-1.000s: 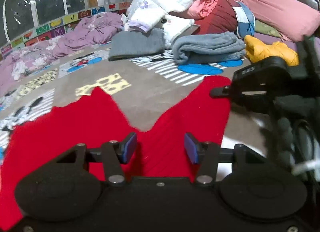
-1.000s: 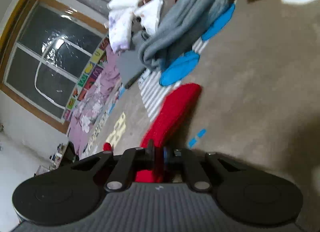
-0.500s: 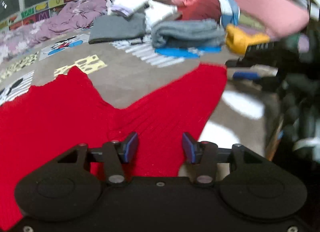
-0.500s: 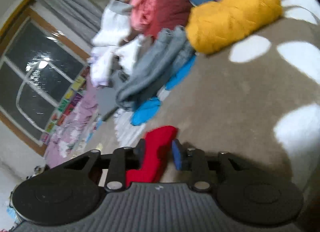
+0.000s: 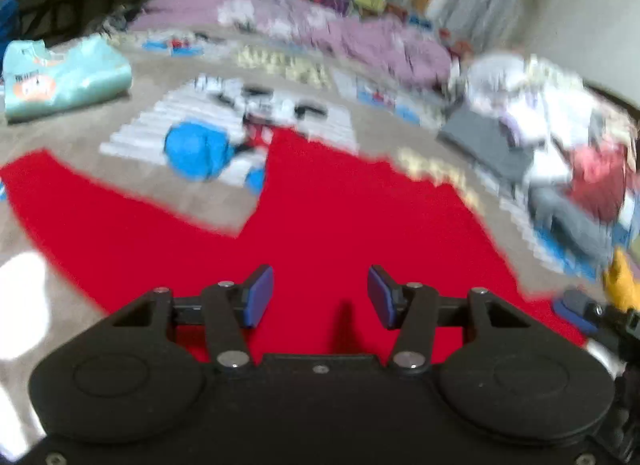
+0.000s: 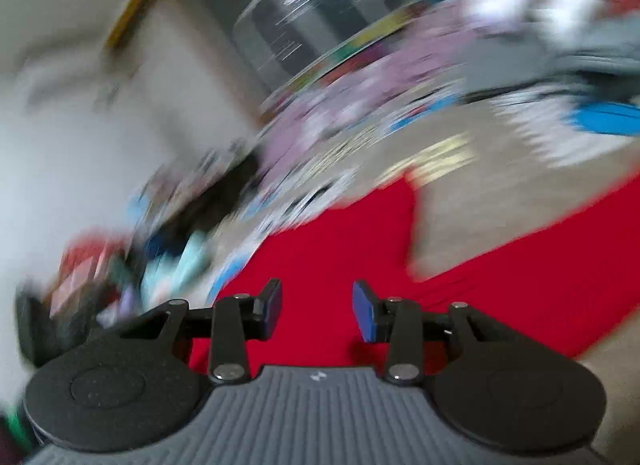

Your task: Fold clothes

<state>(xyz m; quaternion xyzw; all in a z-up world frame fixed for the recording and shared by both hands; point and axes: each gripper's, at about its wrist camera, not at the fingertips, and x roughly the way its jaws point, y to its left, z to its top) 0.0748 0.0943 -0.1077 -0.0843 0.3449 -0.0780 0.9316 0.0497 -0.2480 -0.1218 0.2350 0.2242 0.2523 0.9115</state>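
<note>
So the right gripper (image 6: 317, 309) has just let go: a second ago its jaws were clamped on the red garment's (image 5: 340, 225) folded edge, since then they have been opening, and now they stand apart with nothing pinched, red cloth only visible beyond them at lower centre of the right wrist view. Both views are heavily motion-blurred, and the scene behind has swung: the left wrist view showed the heap of clothes (image 5: 560, 137) at top centre before, now it sits at the right edge, with a pale blue bag (image 5: 64, 77) at upper left. My read: that fold or placement step is finished and both hands are repositioning for the next grab. The left gripper (image 5: 320, 297) is about half open, same gap as before, empty; its pads (image 5: 260, 297) hang over the cloth, contact can't be judged. Red garment lies spread flat on the patterned bed cover (image 5: 248, 121), filling centre and lower frame in both views, one long strip running to centre left in the left view.
</note>
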